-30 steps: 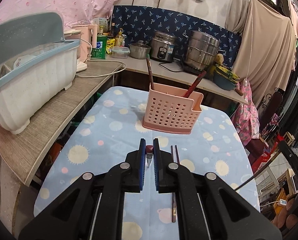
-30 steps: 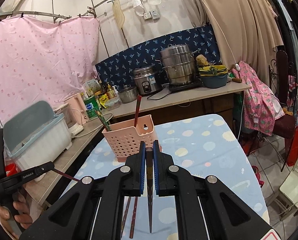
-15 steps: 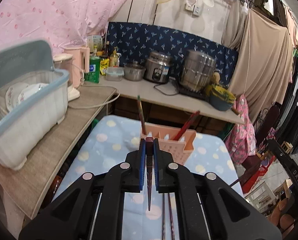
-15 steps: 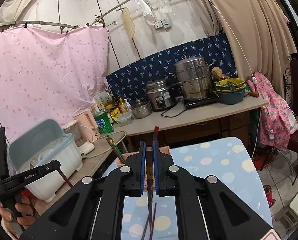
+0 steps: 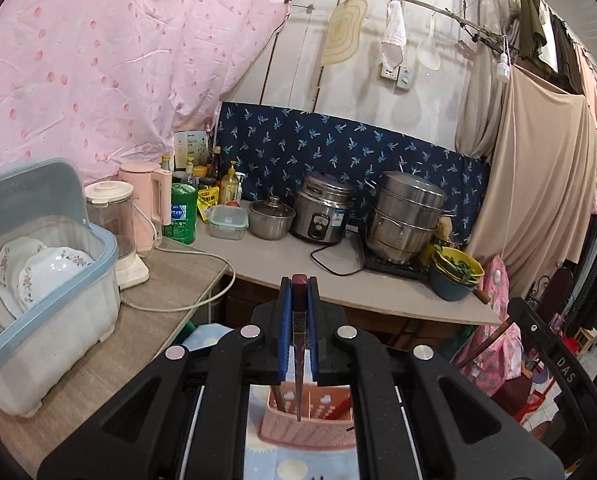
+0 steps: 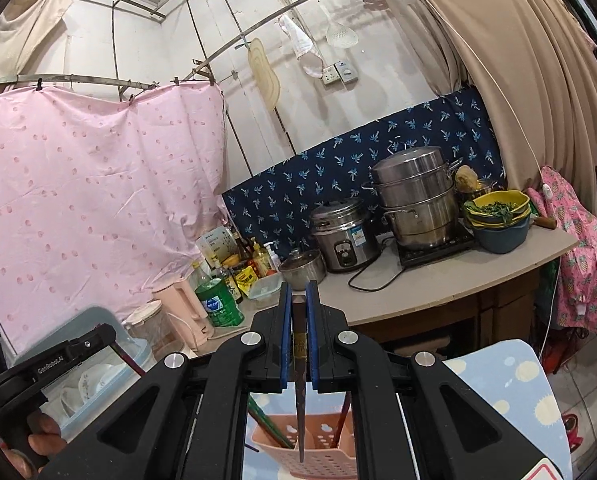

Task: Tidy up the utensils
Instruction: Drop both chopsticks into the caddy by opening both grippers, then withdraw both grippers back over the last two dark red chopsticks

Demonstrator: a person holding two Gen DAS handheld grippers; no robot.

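My left gripper point(image 5: 299, 292) is shut on a dark red chopstick point(image 5: 298, 364) that hangs point down over the pink perforated utensil holder point(image 5: 318, 430). My right gripper point(image 6: 298, 298) is shut on a dark brown chopstick point(image 6: 300, 392), its tip hanging above the same pink holder point(image 6: 318, 456). The holder stands on the blue polka-dot table point(image 6: 510, 392) and holds a few chopsticks point(image 6: 344, 420). The left gripper's body point(image 6: 50, 364) shows at the lower left of the right wrist view.
A dish box with plates point(image 5: 38, 292) sits on the wooden counter at left. A kettle point(image 5: 150, 204), bottles, rice cooker point(image 5: 324, 214), steamer pot point(image 5: 406, 220) and bowls point(image 5: 454, 276) line the back counter. Clothes hang at right.
Both grippers have risen and tilted up, each carrying its chopstick from table level to above the pink holder. The view now looks at the wall and counter.
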